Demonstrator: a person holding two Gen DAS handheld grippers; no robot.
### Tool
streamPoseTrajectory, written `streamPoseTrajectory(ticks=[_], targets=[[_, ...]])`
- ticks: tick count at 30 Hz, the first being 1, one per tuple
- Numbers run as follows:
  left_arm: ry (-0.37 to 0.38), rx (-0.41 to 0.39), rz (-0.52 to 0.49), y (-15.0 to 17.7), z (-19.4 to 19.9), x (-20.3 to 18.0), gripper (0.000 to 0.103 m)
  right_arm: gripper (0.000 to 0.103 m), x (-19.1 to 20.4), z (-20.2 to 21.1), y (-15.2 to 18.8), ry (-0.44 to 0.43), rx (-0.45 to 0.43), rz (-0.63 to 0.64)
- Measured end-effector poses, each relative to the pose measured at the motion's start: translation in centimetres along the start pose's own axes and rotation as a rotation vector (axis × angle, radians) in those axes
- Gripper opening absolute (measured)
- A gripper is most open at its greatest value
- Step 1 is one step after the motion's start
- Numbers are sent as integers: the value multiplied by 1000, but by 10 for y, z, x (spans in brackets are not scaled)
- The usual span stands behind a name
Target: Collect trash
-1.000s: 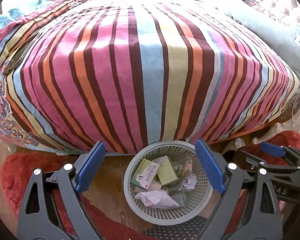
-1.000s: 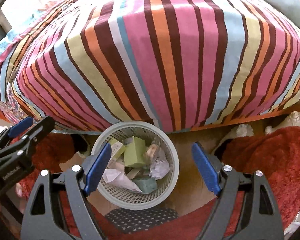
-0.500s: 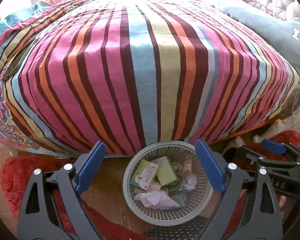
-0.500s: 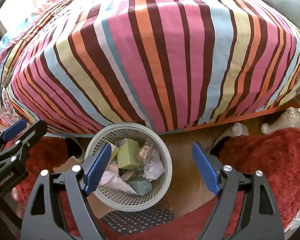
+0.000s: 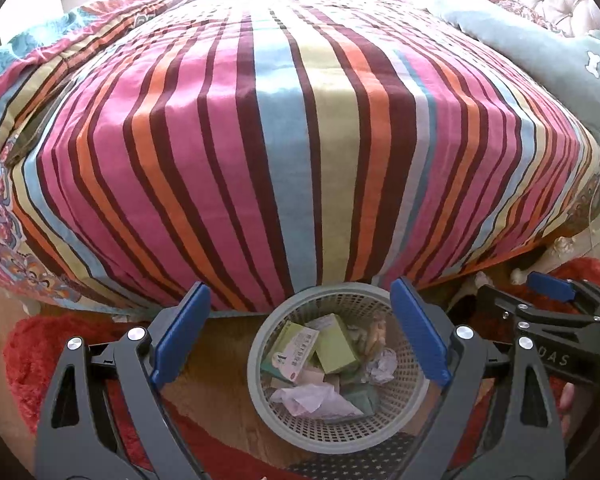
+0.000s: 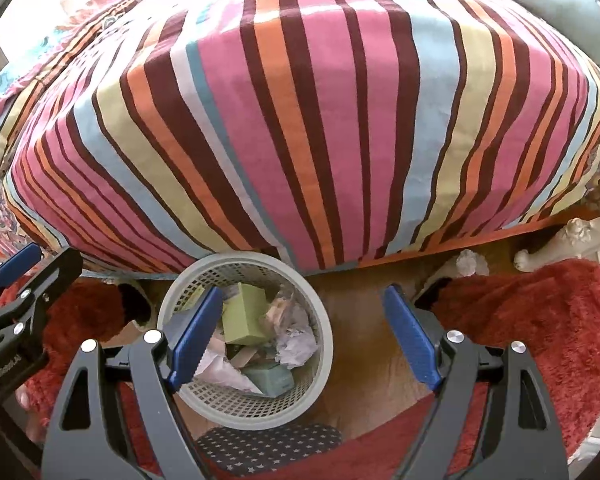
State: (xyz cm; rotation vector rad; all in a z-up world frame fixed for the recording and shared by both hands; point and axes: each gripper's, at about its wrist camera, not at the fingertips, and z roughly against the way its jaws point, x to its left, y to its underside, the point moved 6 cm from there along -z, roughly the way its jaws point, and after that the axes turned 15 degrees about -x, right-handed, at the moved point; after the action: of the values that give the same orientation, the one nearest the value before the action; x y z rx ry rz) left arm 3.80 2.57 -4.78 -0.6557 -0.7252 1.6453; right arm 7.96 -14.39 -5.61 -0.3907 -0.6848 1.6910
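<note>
A grey mesh wastebasket (image 5: 336, 436) stands on the wooden floor at the foot of the bed. It holds green cartons (image 5: 335, 349), a white-green box (image 5: 296, 354), crumpled paper (image 5: 380, 366) and a plastic wrapper (image 5: 312, 398). My left gripper (image 5: 300, 340) is open and empty above the basket. In the right wrist view the basket (image 6: 244, 408) sits low and left, with its trash (image 6: 246, 318) showing. My right gripper (image 6: 300, 340) is open and empty, its left finger (image 6: 194, 338) over the basket. Each gripper shows at the edge of the other's view.
A bed with a striped cover (image 5: 292, 128) fills the upper views. A blue-grey pillow (image 5: 540, 52) lies at the back right. Red shaggy rugs (image 6: 532, 320) lie on both sides of the floor. A dark star-patterned mat (image 6: 268, 446) lies in front of the basket.
Both grippers have risen and tilted up a little, so more of the bed top shows. The basket has slid lower in both views. Both stay open.
</note>
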Motion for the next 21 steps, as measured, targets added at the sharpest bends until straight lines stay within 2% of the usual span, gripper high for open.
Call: streamPoseTrajectory(ticks=[21], targets=[[-1, -5, -10, 4, 5, -4, 89, 79, 1, 2, 3, -4, 1, 9]])
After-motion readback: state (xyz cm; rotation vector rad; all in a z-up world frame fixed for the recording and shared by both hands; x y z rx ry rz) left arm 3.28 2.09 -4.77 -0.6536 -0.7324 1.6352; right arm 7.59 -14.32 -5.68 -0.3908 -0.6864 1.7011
